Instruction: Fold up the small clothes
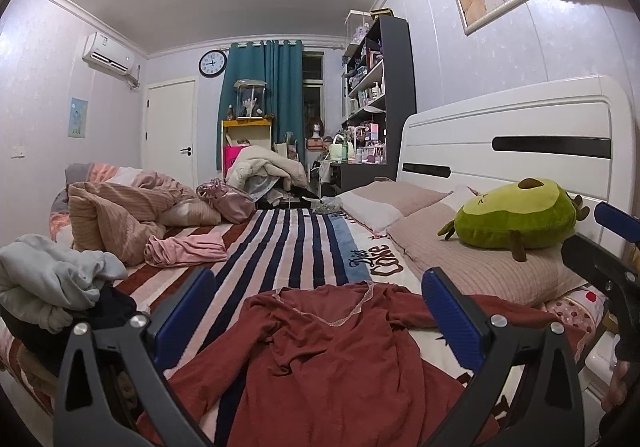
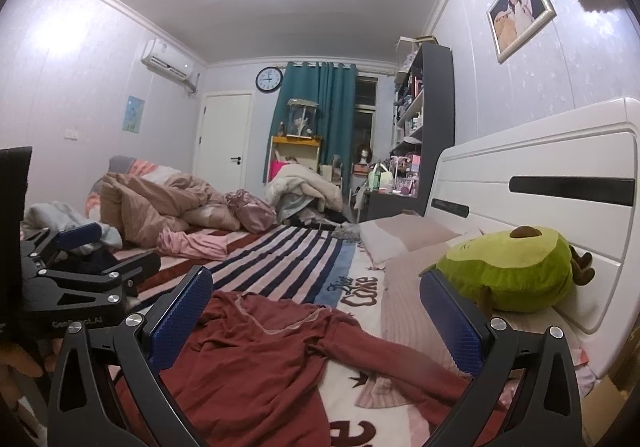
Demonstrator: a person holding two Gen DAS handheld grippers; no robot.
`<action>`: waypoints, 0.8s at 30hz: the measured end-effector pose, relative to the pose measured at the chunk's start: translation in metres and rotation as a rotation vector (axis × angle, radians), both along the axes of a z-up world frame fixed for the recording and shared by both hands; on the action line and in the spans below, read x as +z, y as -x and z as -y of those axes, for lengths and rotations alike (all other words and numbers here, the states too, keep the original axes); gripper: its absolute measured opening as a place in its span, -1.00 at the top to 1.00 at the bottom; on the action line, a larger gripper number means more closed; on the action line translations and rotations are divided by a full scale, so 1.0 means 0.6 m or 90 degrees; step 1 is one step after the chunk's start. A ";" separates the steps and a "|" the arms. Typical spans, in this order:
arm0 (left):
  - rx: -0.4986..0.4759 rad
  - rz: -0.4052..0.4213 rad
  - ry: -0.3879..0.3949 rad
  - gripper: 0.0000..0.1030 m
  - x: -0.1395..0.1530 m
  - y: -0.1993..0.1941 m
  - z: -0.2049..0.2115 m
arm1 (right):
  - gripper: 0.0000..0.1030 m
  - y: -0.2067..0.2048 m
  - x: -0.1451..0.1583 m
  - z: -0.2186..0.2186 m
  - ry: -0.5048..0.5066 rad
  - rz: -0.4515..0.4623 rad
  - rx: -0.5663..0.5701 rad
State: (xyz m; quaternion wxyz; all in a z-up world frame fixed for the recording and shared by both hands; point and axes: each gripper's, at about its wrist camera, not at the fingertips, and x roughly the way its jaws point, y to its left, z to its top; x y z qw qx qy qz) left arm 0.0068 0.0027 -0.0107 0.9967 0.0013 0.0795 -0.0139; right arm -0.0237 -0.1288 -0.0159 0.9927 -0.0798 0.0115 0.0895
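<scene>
Here, a dark red top lies rumpled on the bed, neckline pointing away, directly beneath both claws; left claw and right claw gape wide, empty.

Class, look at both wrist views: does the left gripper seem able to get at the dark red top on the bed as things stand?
Probably yes. The left gripper is open, and the dark red top lies spread directly beneath and ahead of it, with nothing on top. The right gripper is off to one side.
</scene>
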 end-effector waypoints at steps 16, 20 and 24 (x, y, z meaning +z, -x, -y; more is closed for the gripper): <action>0.040 -0.055 -0.002 -0.98 -0.039 -0.046 -0.036 | -1.00 -0.071 -0.040 0.000 -0.025 -0.057 0.043; 0.063 -0.133 0.019 -0.98 -0.099 -0.072 -0.106 | -1.00 -0.105 -0.082 -0.005 -0.020 -0.112 0.096; 0.095 -0.208 0.057 -0.91 -0.173 -0.085 -0.185 | -1.00 -0.137 -0.134 -0.007 -0.037 -0.164 0.123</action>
